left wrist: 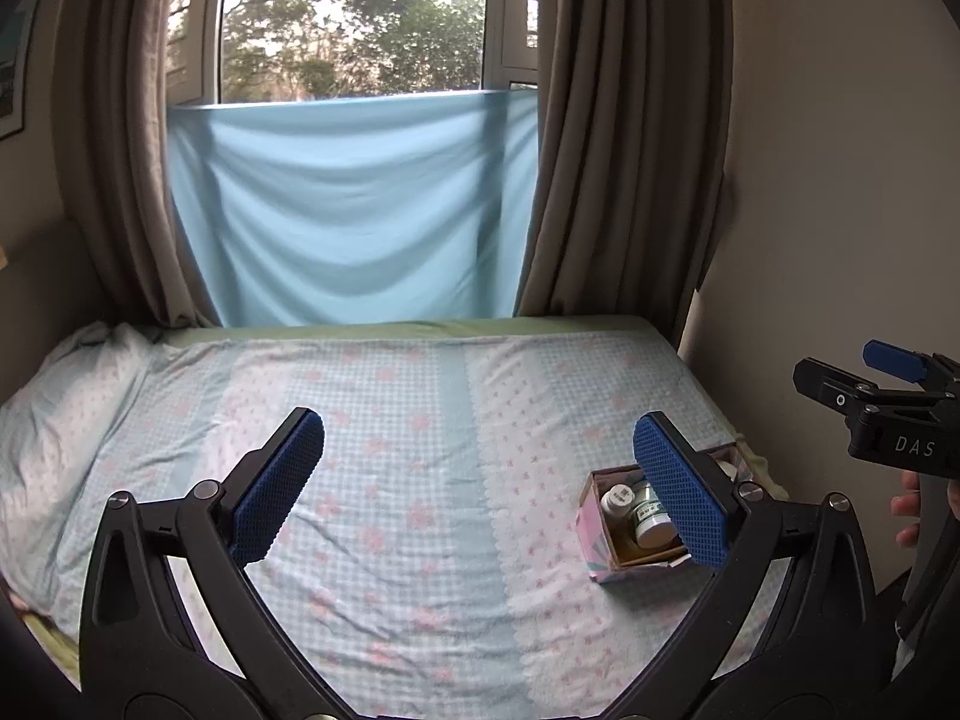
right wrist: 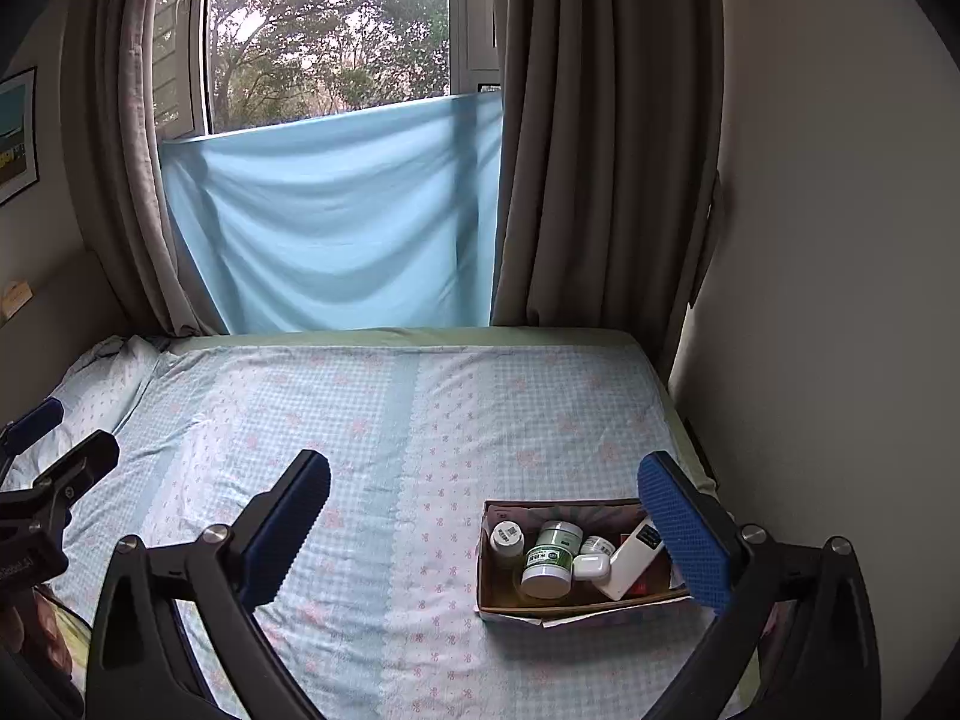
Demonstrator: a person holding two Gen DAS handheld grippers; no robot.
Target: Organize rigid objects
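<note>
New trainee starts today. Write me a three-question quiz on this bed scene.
1. True or false: the left gripper holds a jar.
2. Where do the jars and bottles sit? A) on the pillow B) in the box C) on the windowsill
3. What colour is the lid of the big jar in the box?

Key:
1. False; both the left gripper and the right gripper are open and empty.
2. B
3. White

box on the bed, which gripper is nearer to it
Right, it seems. The right gripper hangs open with the box just inside its right finger. The left gripper, also open, sits further left of the box.
</note>
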